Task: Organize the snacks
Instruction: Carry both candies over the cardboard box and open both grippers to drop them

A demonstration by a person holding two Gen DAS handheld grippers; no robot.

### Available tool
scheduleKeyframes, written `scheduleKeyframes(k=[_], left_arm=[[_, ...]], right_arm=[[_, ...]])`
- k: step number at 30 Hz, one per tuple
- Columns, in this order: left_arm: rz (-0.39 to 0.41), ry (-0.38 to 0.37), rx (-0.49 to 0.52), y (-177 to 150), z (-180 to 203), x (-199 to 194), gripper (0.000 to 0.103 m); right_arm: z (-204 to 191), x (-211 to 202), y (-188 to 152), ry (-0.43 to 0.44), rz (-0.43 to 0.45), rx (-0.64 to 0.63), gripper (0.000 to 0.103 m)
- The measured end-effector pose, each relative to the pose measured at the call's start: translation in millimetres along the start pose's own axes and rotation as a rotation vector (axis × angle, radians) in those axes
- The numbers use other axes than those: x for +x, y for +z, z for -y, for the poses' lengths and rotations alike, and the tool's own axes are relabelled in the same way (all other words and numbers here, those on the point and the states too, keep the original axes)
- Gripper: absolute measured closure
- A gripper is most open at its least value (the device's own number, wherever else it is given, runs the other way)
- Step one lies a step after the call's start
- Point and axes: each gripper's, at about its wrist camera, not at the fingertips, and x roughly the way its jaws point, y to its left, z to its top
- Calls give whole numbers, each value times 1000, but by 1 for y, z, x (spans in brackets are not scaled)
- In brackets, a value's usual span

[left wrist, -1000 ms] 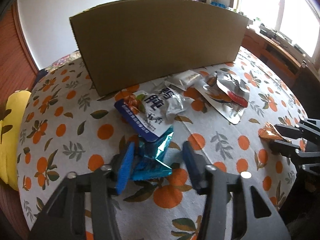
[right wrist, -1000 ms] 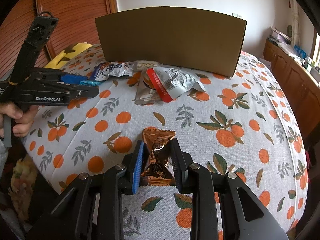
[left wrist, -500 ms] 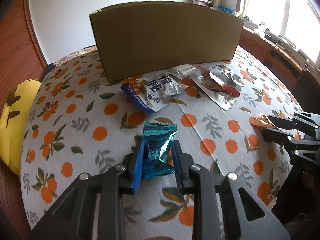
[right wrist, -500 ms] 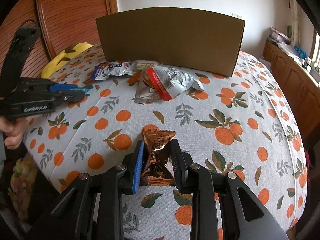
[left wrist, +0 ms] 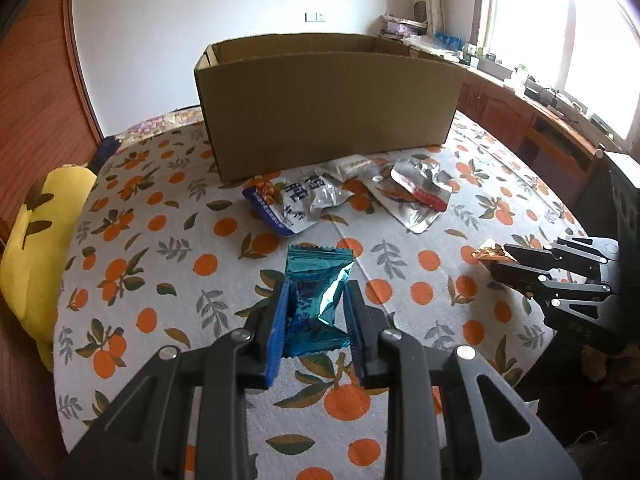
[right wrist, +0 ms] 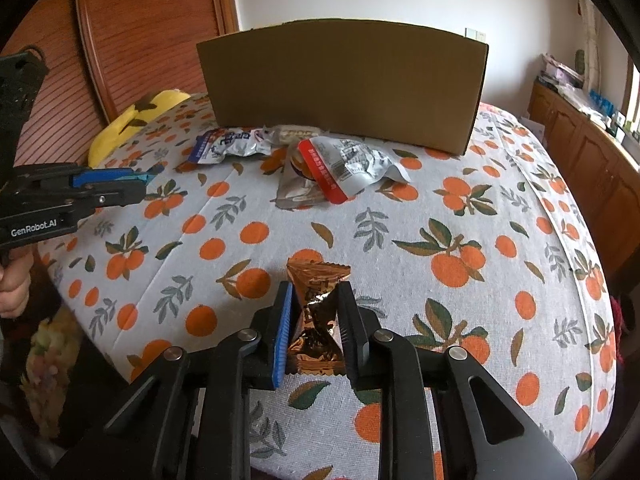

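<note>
My left gripper [left wrist: 316, 300] is shut on a teal foil snack packet [left wrist: 316, 280] and holds it above the table. My right gripper [right wrist: 314, 304] is shut on a copper-brown foil snack packet [right wrist: 318, 300], also above the table; it shows in the left wrist view [left wrist: 490, 254] at the right. An open cardboard box [left wrist: 328, 100] stands at the back of the table. In front of it lie a blue-and-white pouch [left wrist: 292, 204], a small white packet [left wrist: 348, 166] and a silver pouch with a red strip [left wrist: 416, 196].
The round table [right wrist: 460, 220] has an orange-print cloth. A yellow cushion [left wrist: 32, 240] lies at its left edge. Wooden cabinets [left wrist: 540, 132] with clutter stand along the window on the right. A wooden headboard [right wrist: 152, 32] is at the back left.
My left gripper closed on the teal packet and lifted it up and back; the box's open top now shows. My right gripper kept hold of the brown packet and rose slightly.
</note>
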Motion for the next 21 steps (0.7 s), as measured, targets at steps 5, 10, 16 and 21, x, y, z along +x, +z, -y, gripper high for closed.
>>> scheduleKeyframes(k=[5, 10, 16, 21], left_arm=[[9, -3, 4, 4, 4, -5, 77], [24, -4, 5, 7, 10, -15, 77], [57, -2, 2, 12, 16, -33, 77], [104, -7, -3, 17, 22, -50, 77]], right_arm=[[4, -9, 1, 21, 35, 21, 83], [6, -19, 4, 27, 70, 39, 83], [11, -30, 8, 41, 110, 58, 83], [19, -41, 9, 61, 158, 84, 83]])
